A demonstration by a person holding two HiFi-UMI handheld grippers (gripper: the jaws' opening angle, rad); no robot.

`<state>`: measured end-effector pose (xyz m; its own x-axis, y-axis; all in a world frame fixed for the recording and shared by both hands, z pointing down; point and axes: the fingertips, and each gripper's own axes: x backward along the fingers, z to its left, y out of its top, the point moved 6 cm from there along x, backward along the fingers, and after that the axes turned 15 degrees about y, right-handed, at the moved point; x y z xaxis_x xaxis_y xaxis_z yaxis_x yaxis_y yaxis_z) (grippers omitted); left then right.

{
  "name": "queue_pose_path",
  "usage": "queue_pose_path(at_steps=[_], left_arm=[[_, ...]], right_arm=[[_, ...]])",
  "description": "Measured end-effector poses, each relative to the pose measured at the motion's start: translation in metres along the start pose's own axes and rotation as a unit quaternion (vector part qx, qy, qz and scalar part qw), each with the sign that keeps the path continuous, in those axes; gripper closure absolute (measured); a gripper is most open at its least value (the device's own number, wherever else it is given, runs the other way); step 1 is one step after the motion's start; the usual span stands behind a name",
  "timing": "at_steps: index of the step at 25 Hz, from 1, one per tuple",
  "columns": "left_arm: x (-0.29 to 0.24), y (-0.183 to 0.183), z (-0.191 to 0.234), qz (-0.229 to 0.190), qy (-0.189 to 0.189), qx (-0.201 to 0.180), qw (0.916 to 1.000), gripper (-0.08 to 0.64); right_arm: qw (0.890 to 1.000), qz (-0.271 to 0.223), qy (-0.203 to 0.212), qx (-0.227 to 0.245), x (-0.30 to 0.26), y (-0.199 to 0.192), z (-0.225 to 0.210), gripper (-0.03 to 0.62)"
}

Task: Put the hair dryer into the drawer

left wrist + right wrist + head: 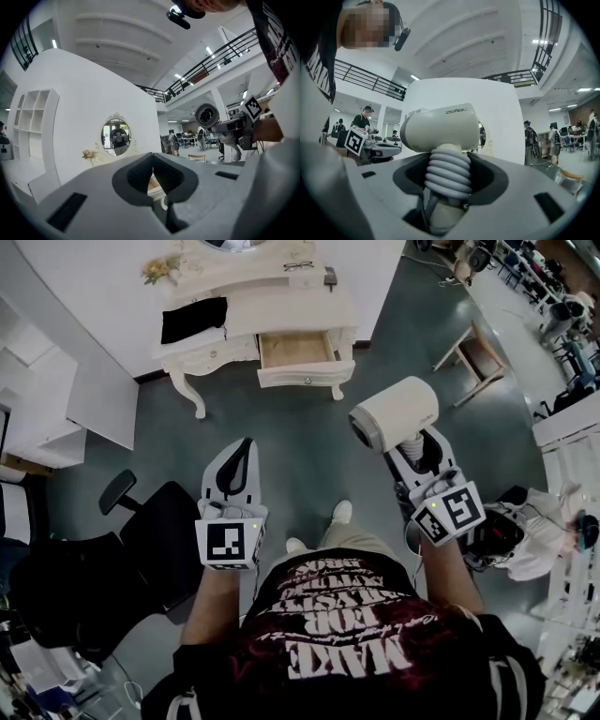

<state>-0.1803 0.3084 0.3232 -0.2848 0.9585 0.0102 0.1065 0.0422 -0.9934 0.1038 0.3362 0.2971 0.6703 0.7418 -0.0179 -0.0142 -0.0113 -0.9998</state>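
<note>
A cream hair dryer [394,413] stands up out of my right gripper [419,454], barrel pointing left. In the right gripper view its ribbed grey handle [449,176] sits between the jaws, which are shut on it, with the barrel [440,129] above. The white dressing table [281,310] stands ahead by the wall, and its wooden drawer [295,351] is pulled out and looks empty. Both grippers hang well short of it over the grey floor. My left gripper [246,444] is level beside the right one, tips [152,156] together with nothing between them.
A black cloth [194,320] and glasses [298,266] lie on the table top, under an oval mirror [116,137]. A black office chair [141,540] stands at my left, a wooden stool [473,352] at the right. A person [534,531] crouches at the far right.
</note>
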Motion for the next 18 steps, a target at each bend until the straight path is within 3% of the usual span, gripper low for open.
queue_pose_path(at_steps=[6,18], left_arm=[[-0.015,-0.003,-0.006,0.007,0.000,0.010,0.9999,0.555],[-0.068,-0.007,-0.010,0.015,0.014,-0.007,0.9997,0.554]], right_arm=[[1.000,-0.004,0.003,-0.010,-0.004,-0.006,-0.019,0.362],[0.999,-0.020,0.028,-0.029,-0.036,-0.014,-0.077,0.362]])
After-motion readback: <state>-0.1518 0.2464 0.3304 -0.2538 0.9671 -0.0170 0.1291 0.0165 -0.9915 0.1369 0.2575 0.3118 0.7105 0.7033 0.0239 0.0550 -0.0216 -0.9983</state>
